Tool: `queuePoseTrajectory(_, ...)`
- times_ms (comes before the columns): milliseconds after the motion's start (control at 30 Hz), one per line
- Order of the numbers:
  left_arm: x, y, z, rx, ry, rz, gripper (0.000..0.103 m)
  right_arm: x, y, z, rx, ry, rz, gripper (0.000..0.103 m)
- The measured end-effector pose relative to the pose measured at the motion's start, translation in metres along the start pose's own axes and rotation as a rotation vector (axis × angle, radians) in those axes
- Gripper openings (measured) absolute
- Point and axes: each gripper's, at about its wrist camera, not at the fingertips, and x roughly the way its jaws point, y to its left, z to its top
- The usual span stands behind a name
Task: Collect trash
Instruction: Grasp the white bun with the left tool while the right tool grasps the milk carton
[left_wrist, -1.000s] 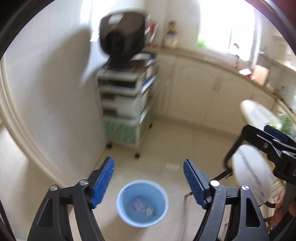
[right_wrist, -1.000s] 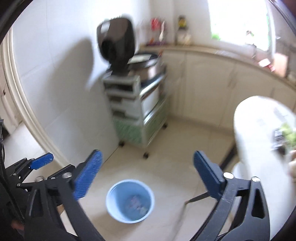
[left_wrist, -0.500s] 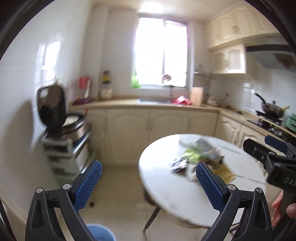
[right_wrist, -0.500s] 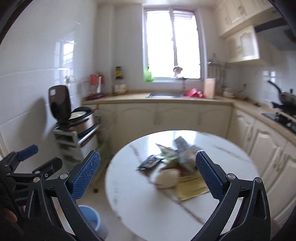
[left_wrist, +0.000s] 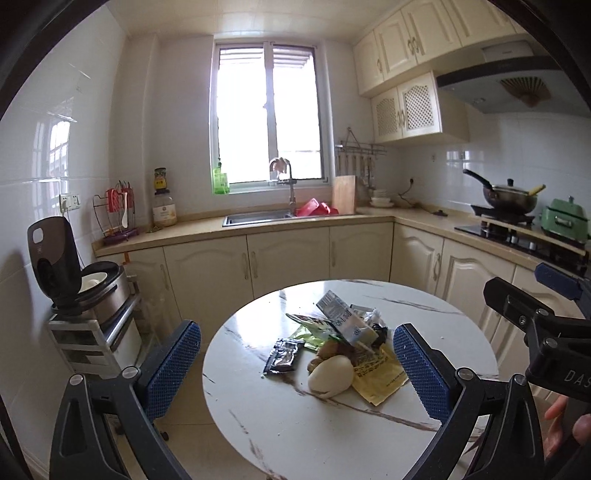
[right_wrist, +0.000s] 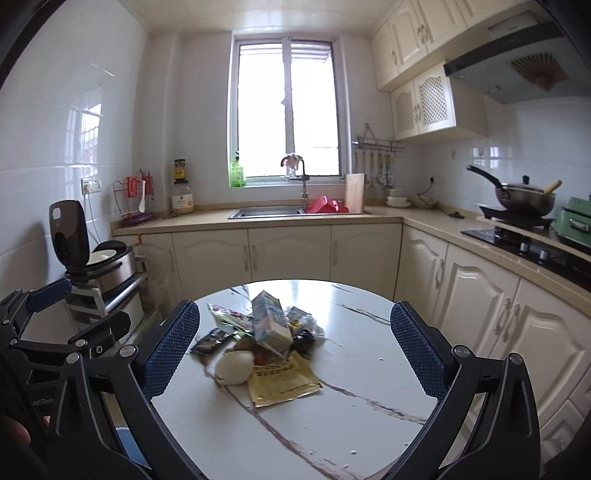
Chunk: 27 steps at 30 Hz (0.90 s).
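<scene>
A pile of trash lies on the round white marble table (left_wrist: 295, 417) (right_wrist: 369, 354): a blue-white milk carton (left_wrist: 345, 319) (right_wrist: 271, 325), a yellow packet (left_wrist: 378, 378) (right_wrist: 282, 380), a black sachet (left_wrist: 282, 356) (right_wrist: 210, 341), a green wrapper (left_wrist: 312, 326) and a white rounded lump (left_wrist: 330, 376) (right_wrist: 232, 367). My left gripper (left_wrist: 295, 373) is open and empty, above the table's near side. My right gripper (right_wrist: 295, 350) is open and empty, short of the pile. A sliver of the blue bin (right_wrist: 129, 446) shows beside the table.
A rice cooker (left_wrist: 74, 280) (right_wrist: 96, 258) stands on a cart at the left wall. Cream cabinets, a sink (left_wrist: 258, 218) and a hob with a wok (left_wrist: 511, 197) line the back and right. Each gripper shows at the edge of the other's view.
Both grippers have swung up from the blue floor bin to face the table with the trash pile. Both stay open and empty.
</scene>
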Motion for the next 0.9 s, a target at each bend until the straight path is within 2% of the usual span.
queuePoseTrajectory(133, 0.041, -0.002, 0.010, -0.002, 0.054, -0.014, 0.102, 0.021, -0.015, -0.011, 0.001, 0.042, -0.031, 0.103)
queuePoseTrajectory(333, 0.121, -0.013, 0.026, 0.005, 0.188, -0.039, 0.102, 0.065, -0.031, -0.028, 0.012, 0.137, -0.055, 0.103)
queuePoseTrajectory(600, 0.231, -0.034, 0.003, 0.053, 0.376, -0.073, 0.100, 0.124, -0.043, -0.054, 0.022, 0.273, -0.049, 0.103)
queuePoseTrajectory(667, 0.253, -0.037, -0.004, 0.063, 0.404, -0.078, 0.091, 0.134, -0.044, -0.058, 0.020, 0.291, -0.046, 0.103)
queuePoseTrajectory(733, 0.271, -0.039, -0.009, 0.066, 0.438, -0.089, 0.075, 0.144, -0.044, -0.061, 0.012, 0.308, -0.043, 0.103)
queuePoseTrajectory(767, 0.279, -0.038, -0.011, 0.059, 0.453, -0.108, 0.074, 0.150, -0.044, -0.061, 0.008, 0.315, -0.041, 0.103)
queuePoseTrajectory(833, 0.290, -0.038, -0.012, 0.042, 0.476, -0.161, 0.061, 0.158, -0.043, -0.062, 0.004, 0.324, -0.034, 0.103)
queuePoseTrajectory(900, 0.294, -0.039, -0.009, 0.043, 0.475, -0.179, 0.058, 0.166, -0.040, -0.062, -0.004, 0.335, -0.030, 0.103)
